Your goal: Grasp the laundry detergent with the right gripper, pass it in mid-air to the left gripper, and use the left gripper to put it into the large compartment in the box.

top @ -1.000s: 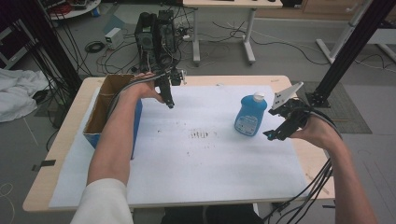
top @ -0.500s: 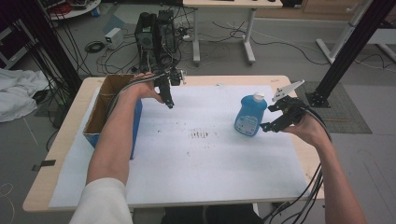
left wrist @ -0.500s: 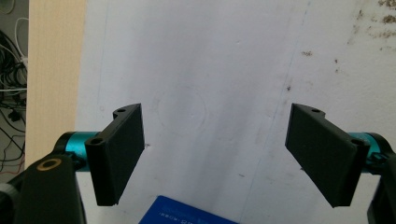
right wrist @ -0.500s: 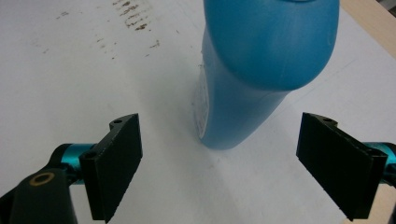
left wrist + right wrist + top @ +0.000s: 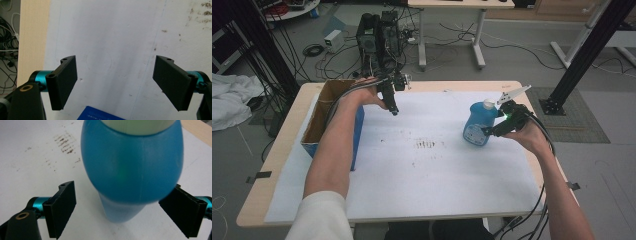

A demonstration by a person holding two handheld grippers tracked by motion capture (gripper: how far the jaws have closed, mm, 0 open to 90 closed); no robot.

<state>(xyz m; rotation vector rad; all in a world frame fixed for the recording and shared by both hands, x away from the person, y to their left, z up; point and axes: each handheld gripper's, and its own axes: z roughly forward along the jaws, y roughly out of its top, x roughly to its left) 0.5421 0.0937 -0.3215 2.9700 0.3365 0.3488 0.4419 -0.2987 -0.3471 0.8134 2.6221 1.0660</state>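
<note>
Spread wide with nothing between them, the jaws of the left gripper [image 5: 395, 112] hang over the far left part of the white sheet [image 5: 432, 175], just past the open cardboard box [image 5: 323, 117] with blue sides that stands at the table's [image 5: 287, 135] left edge. In the left gripper view the gripper [image 5: 113, 82] looks down on bare sheet, with a blue corner of the box [image 5: 100, 116] at the bottom and the wooden table edge [image 5: 33, 37] at the left.

Near the middle of the sheet lies a patch of dark smudges [image 5: 426, 145].

To the right stands the blue bottle [image 5: 478, 123] with a white cap, upright on the sheet. The right gripper [image 5: 488, 131] is at the bottle's right side, low on its body. In the right gripper view its jaws are spread too, one on each side of the bottle [image 5: 130, 170], which sits between the gripper's [image 5: 122, 210] pads; a gap shows at the left pad, so nothing is pinched there, and the right pad is partly hidden behind the bottle's bulge, so contact on that side cannot be told.
</note>
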